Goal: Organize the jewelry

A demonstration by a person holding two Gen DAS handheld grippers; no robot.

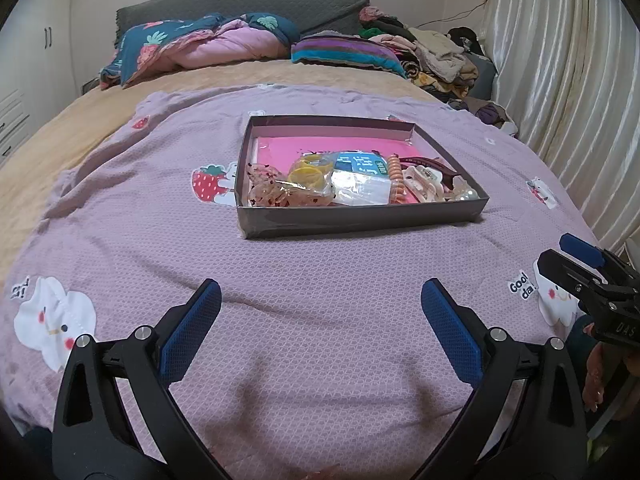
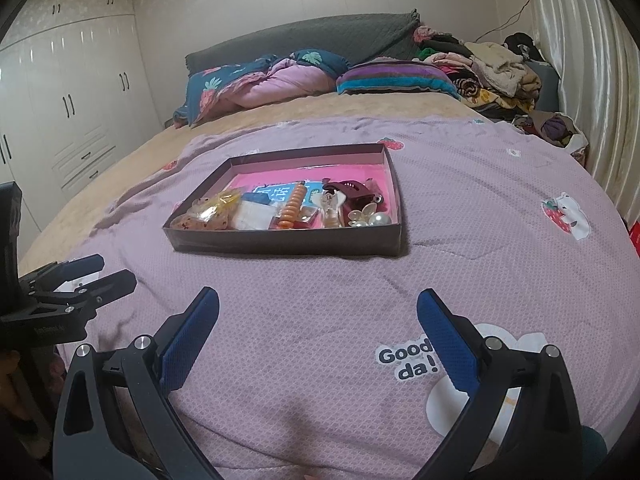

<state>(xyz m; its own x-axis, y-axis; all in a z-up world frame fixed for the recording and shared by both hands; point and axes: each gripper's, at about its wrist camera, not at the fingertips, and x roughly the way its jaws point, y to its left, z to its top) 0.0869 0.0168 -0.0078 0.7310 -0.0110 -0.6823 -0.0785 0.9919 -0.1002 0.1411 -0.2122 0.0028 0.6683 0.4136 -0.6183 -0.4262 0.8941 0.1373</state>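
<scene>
Crowding tray (image 2: pixel 288 242), overlapping hair accessories (image 2: pixel 294 206) — individual pieces indistinct, package text unreadable.

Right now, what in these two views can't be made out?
- Left wrist view: right gripper is cut off by the frame edge.
- Both views: box near wall hides the hair accessories' lower parts.
- Right wrist view: blue packet print is too small to read.

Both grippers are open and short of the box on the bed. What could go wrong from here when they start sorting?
1. The box sits on a soft blanket, so pressing its wall may tip it.
2. Items are piled together: lifting the orange coil tie might drag the plastic packet.
3. The pearls near the corner could roll.
</scene>
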